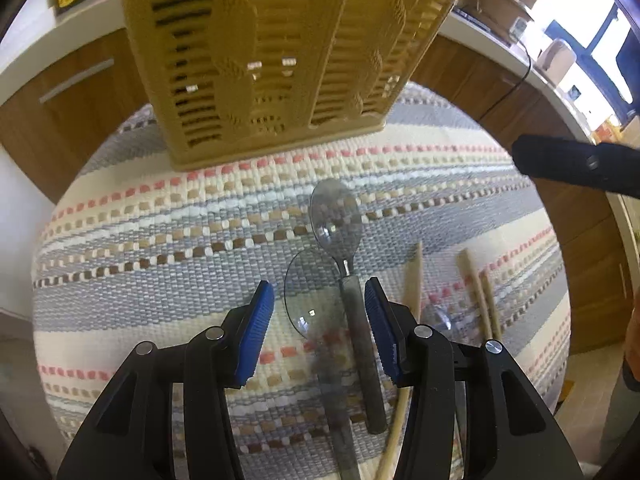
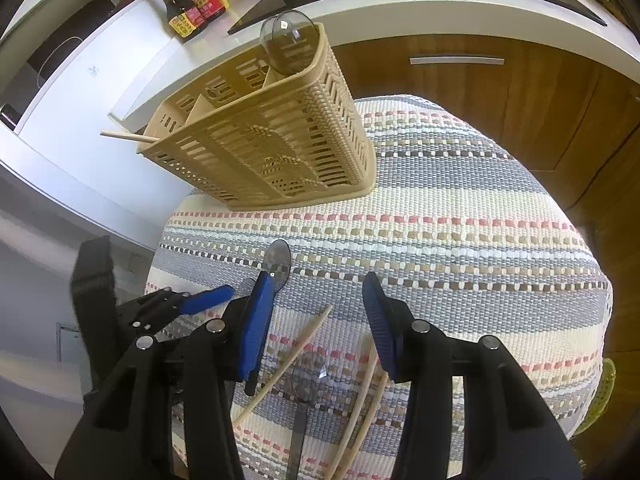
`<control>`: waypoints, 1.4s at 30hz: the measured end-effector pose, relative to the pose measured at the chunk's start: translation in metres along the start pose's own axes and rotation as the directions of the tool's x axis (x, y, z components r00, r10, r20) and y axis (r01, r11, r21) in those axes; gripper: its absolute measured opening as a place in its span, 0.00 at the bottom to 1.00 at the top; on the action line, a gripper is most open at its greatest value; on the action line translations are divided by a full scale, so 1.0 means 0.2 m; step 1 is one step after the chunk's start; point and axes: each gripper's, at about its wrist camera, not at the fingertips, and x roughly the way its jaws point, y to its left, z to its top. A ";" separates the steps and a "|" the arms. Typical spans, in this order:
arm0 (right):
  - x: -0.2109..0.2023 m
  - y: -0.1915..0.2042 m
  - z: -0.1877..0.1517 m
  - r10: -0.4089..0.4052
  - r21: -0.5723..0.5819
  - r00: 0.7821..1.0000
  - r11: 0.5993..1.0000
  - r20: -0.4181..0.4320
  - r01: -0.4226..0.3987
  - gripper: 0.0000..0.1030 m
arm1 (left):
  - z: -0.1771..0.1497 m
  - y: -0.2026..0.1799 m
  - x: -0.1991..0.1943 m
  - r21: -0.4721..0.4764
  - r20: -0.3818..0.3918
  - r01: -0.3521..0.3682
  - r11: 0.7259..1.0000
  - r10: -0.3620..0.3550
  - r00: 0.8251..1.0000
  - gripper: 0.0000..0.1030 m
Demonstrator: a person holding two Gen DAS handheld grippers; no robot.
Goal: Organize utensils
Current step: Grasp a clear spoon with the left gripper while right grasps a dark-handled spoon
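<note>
Kitchen cabinets are framing a striped woven mat (image 1: pixel 160 240) bearing a beige slotted plastic caddy (image 1: pixel 272 60). Left gripper (image 1: pixel 319 300), jaws apart, is straddling two clear-bowled spoons with grey handles (image 1: pixel 356 320); closing squarely on one handle alone looks advisable. Right gripper (image 2: pixel 318 300), also apart and empty, is hovering over pale wooden chopsticks (image 2: pixel 288 360).

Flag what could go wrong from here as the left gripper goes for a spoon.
1. The left gripper is open around two overlapping clear spoons: upper spoon, lower spoon. Closing may pinch both or skid one away.
2. A chopstick lies beside its right finger and could get caught.
3. The beige utensil basket looks light; a clumsy insertion might tip it.
</note>
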 end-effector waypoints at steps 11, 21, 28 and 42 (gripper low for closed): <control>0.07 0.09 0.03 -0.009 -0.028 0.999 1.000 -0.034 0.008 0.43 | 0.02 -0.03 0.06 0.000 0.008 -0.025 1.000 0.025 1.000 0.30; 0.42 0.22 0.05 -0.052 -0.023 0.985 0.999 -0.165 0.049 0.42 | -0.02 0.21 -0.10 -0.075 0.078 -0.005 0.997 0.011 0.997 0.29; 0.59 0.27 0.08 -0.135 0.008 0.969 0.990 -0.209 0.140 0.43 | -0.07 0.35 -0.14 -0.105 0.102 0.013 0.994 -0.002 0.995 0.29; 0.65 0.46 -0.04 -0.336 -0.097 0.934 0.941 -0.126 0.325 0.29 | -0.12 0.45 -0.23 -0.123 0.146 0.021 0.992 -0.003 0.989 0.29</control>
